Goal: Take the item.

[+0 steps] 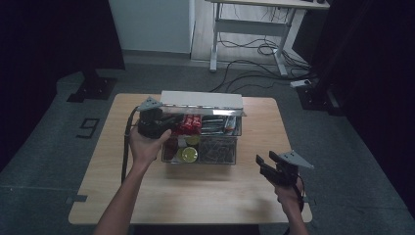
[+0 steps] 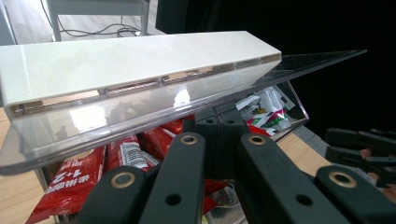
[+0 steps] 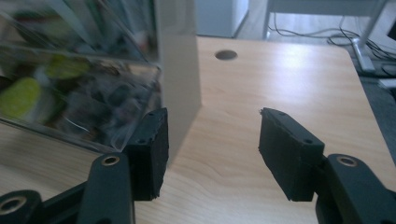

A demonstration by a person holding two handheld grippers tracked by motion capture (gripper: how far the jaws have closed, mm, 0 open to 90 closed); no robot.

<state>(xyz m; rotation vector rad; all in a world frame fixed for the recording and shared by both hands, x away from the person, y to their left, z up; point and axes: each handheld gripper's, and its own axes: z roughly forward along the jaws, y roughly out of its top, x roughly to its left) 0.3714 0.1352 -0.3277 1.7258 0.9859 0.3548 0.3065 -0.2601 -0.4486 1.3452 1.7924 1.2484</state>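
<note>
A clear plastic box point(image 1: 222, 157) stands mid-table, holding red snack packets point(image 1: 188, 123), green-yellow round items point(image 1: 187, 154) and dark packets. Its clear lid point(image 2: 140, 112) with a white back strip point(image 1: 200, 100) is tilted up. My left gripper point(image 1: 173, 123) reaches into the box's left part, under the lid. In the left gripper view its jaws point(image 2: 219, 128) stand together above the red packets point(image 2: 74, 182); I cannot see anything pinched between them. My right gripper point(image 1: 266, 164) hovers right of the box, open and empty point(image 3: 212, 140), with the box point(image 3: 70, 93) to its left.
The wooden table point(image 1: 195, 191) has bare room in front of and to the right of the box, and a round hole point(image 3: 226, 55) near its far edge. Behind it are a white desk frame with floor cables point(image 1: 254, 49) and a black stand base point(image 1: 93, 88).
</note>
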